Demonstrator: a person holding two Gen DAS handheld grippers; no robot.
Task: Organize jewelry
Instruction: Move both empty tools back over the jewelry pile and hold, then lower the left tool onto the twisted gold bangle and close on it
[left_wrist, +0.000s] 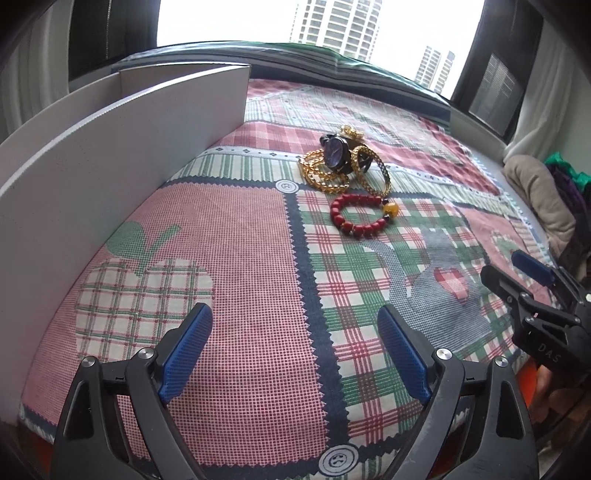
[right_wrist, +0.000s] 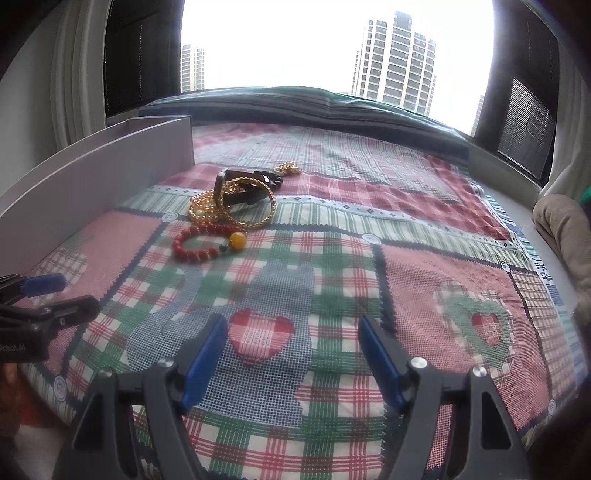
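Observation:
A pile of jewelry lies on the patchwork cloth: a dark watch, gold bead bracelets, a gold bangle and a gold ornament behind. A red bead bracelet with an amber bead lies just in front. In the right wrist view the pile shows with the watch, the bangle and the red bracelet. My left gripper is open and empty, well short of the pile. My right gripper is open and empty, also short of it. Each gripper shows in the other's view: the right gripper and the left gripper.
A white open box with tall walls stands at the left of the cloth, also in the right wrist view. A window ledge with a dark striped fabric runs along the back. A beige cloth lies at the right edge.

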